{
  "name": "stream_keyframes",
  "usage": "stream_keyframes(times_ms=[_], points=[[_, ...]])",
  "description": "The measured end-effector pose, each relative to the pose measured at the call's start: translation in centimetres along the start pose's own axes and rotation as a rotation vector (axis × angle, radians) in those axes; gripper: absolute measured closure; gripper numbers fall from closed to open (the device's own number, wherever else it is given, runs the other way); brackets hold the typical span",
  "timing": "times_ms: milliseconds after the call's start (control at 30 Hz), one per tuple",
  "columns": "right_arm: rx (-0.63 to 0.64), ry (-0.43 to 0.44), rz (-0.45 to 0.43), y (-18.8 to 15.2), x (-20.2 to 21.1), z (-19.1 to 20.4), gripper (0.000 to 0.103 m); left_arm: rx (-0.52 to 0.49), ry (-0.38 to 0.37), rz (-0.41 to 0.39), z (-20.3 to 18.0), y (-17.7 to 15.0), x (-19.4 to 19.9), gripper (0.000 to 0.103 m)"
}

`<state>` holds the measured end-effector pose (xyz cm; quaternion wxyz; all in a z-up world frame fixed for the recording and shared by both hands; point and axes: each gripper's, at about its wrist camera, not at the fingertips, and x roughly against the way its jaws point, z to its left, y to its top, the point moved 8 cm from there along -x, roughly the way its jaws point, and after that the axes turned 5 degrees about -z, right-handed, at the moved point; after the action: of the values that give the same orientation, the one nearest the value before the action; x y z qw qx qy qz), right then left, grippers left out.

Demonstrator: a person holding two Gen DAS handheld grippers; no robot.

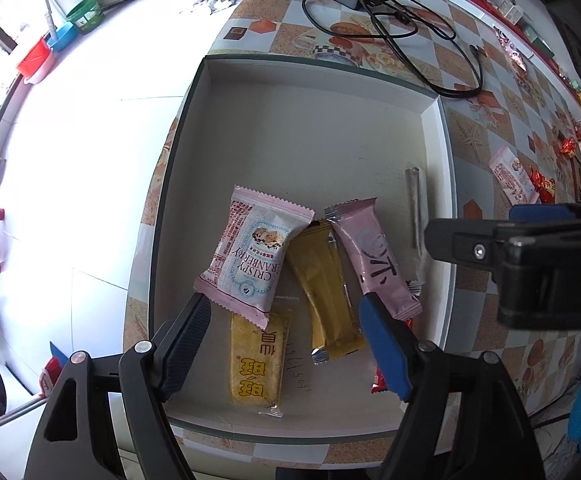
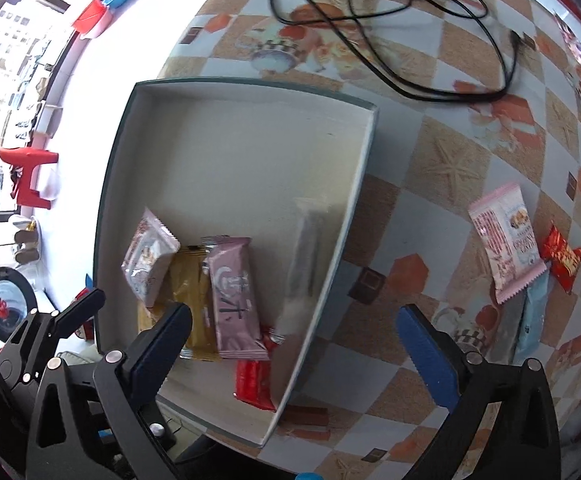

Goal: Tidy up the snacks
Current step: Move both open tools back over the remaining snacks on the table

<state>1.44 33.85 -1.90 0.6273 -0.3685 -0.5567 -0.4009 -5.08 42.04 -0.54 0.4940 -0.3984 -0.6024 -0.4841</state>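
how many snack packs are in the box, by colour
pink plastic snack packs: 2
yellow plastic snack packs: 2
red plastic snack pack: 1
silver foil stick pack: 1
total in the white cardboard box: 6

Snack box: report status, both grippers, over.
Left gripper open, empty, over the white box. Right gripper open, empty. Pink cranberry pack and red candy not yet boxed. Black cable beyond box.

Pink-and-white snack packet: "CRISPY CRANBERRY". Yellow transparent packet: two bold Chinese characters, not legible. Pink bar wrapper: dark brush-style character. Black gripper body: letters "DA", cut off.
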Motion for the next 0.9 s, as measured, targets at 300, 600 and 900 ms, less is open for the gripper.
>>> stream_keyframes(times_ms=[300, 600, 900], points=[[-0.129, -0.037, 0.034, -2.2, -0.4, -6.8, 0.0, -0.042, -0.001, -0.005, -2.6, 0.6, 0.4, 0.023], [-0.297, -0.054, 0.051, -5.3, -0.4, -14.9, 0.0, -0.185, -0.014, 0.004, -8.3, 1.5, 0.2, 0.023], [-0.455, -0.068, 0.019, -6.0, 0.7, -22.6, 0.0, -0.295, -0.043, 0.01, -14.0, 2.3, 0.2, 0.023]])
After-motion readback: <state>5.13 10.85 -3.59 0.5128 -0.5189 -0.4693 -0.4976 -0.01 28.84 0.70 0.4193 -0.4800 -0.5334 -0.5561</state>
